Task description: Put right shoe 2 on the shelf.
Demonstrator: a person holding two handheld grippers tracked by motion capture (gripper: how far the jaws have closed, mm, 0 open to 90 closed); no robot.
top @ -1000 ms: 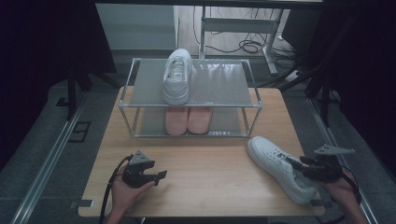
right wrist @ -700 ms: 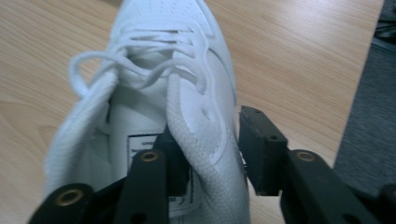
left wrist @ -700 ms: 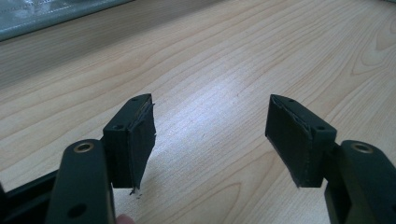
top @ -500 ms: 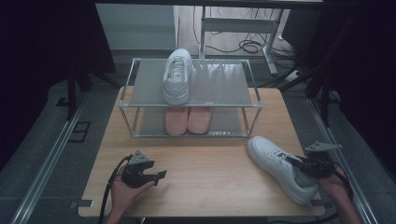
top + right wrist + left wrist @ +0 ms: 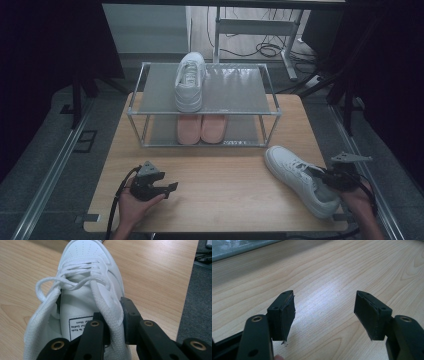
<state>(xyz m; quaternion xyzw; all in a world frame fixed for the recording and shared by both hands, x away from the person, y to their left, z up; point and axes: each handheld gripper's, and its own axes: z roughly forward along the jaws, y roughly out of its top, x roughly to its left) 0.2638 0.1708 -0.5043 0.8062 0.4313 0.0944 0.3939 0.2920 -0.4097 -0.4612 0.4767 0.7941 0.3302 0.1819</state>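
Note:
A white lace-up shoe (image 5: 295,175) (image 5: 85,272) lies on the wooden table (image 5: 225,175) at the front right, toe pointing to the back left. My right gripper (image 5: 320,177) (image 5: 113,312) is at its heel end. The jaws have just been closing and now pinch the padded side of the collar, one jaw inside the shoe and one outside. My left gripper (image 5: 170,187) (image 5: 324,312) rests on the table at the front left. It stands open with only bare wood between its pads.
A metal two-level rack (image 5: 270,112) stands at the back middle of the table. On its top shelf is a second white shoe (image 5: 190,82); a pink pair (image 5: 201,129) sits on the lower shelf. The table's right edge (image 5: 190,290) runs close beside the held shoe.
The right gripper's jaws have drawn together onto the shoe's collar. Both hands and the shoe stay where they were.

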